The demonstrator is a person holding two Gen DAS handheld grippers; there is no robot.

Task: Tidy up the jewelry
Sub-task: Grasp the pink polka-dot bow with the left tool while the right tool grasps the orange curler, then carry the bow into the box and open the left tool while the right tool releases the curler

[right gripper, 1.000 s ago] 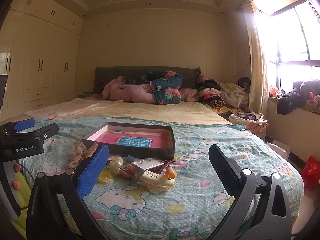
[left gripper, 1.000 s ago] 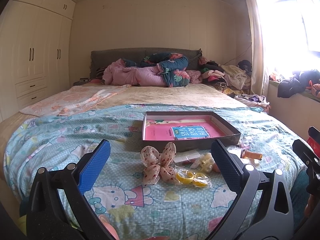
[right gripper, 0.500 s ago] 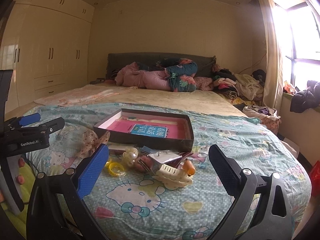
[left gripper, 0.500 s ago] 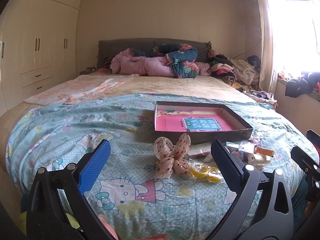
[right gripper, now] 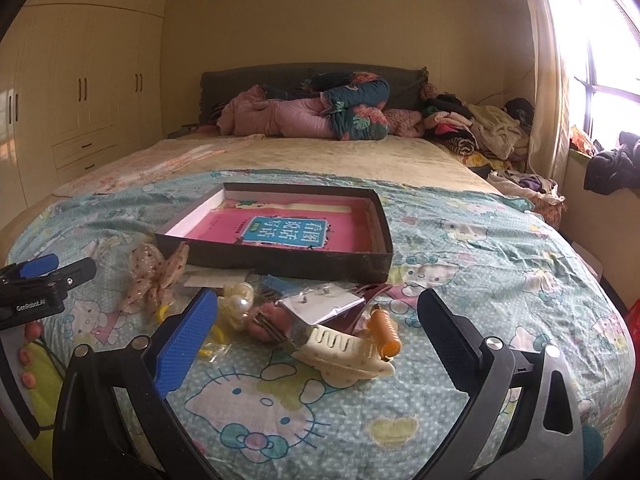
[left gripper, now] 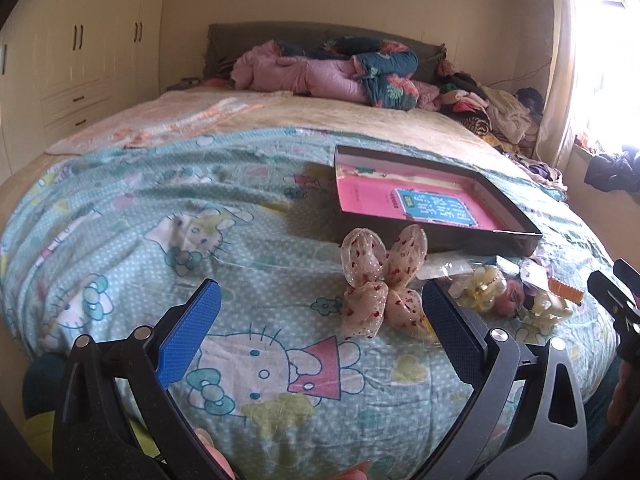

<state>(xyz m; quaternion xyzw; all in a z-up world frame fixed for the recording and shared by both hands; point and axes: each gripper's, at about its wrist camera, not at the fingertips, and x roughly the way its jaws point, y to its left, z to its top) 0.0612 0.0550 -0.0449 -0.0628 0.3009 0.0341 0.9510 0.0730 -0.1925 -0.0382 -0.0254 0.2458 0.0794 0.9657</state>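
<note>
Beside one dark box: one bow, one cream clip.

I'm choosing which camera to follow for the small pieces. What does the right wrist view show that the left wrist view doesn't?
Only the right wrist view plainly shows the cream claw clip, the earring card and the pearl piece. Only the left wrist view shows the spotted bow whole, between its open tongs. Both show the dark box with the pink book and the orange coil.
</note>
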